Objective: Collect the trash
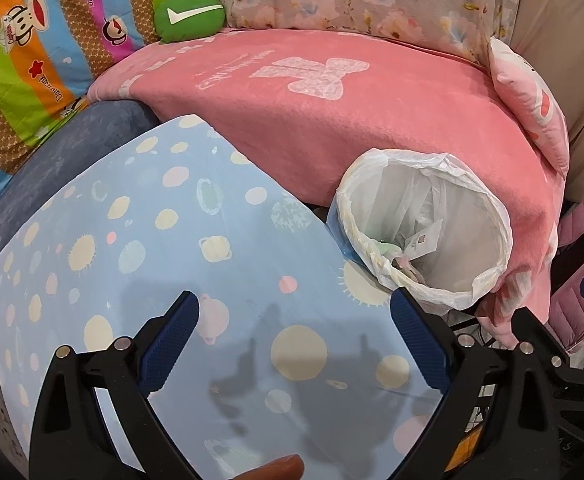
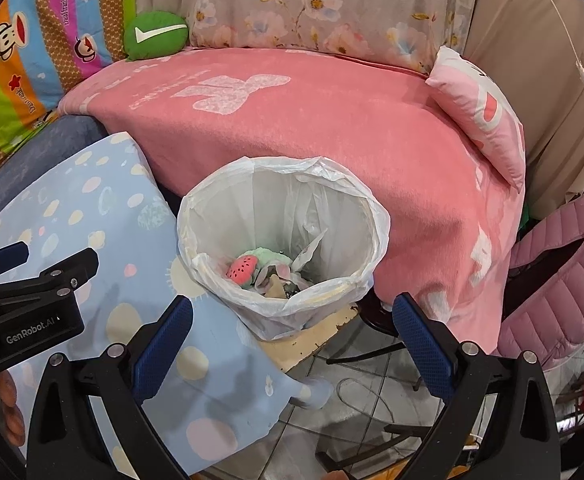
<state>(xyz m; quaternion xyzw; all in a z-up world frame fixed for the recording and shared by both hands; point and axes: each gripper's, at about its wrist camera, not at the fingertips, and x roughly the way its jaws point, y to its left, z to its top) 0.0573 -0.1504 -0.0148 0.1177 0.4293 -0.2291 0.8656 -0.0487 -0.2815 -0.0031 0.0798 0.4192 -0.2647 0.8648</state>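
Observation:
A small bin lined with a white plastic bag (image 2: 376, 216) stands between a blue dotted tablecloth (image 2: 91, 208) and a pink blanket. Inside lie a pink watermelon-patterned wrapper (image 2: 243, 267), green packaging and crumpled paper. In the left wrist view the bin (image 1: 492, 216) sits to the right, with paper scraps inside. My left gripper (image 1: 294, 308) is open and empty above the blue cloth (image 1: 151, 248). My right gripper (image 2: 292, 312) is open and empty just in front of the bin's near rim. The left gripper's body (image 2: 31, 292) shows at the left of the right wrist view.
A pink blanket (image 2: 312, 120) covers the sofa behind the bin. A green cushion (image 2: 155, 34), a pink pillow (image 2: 480, 120) and a striped cartoon sheet (image 2: 31, 48) lie around it. A pink padded jacket (image 2: 564, 292) hangs at right. Tiled floor with wire frames (image 2: 364, 384) lies below.

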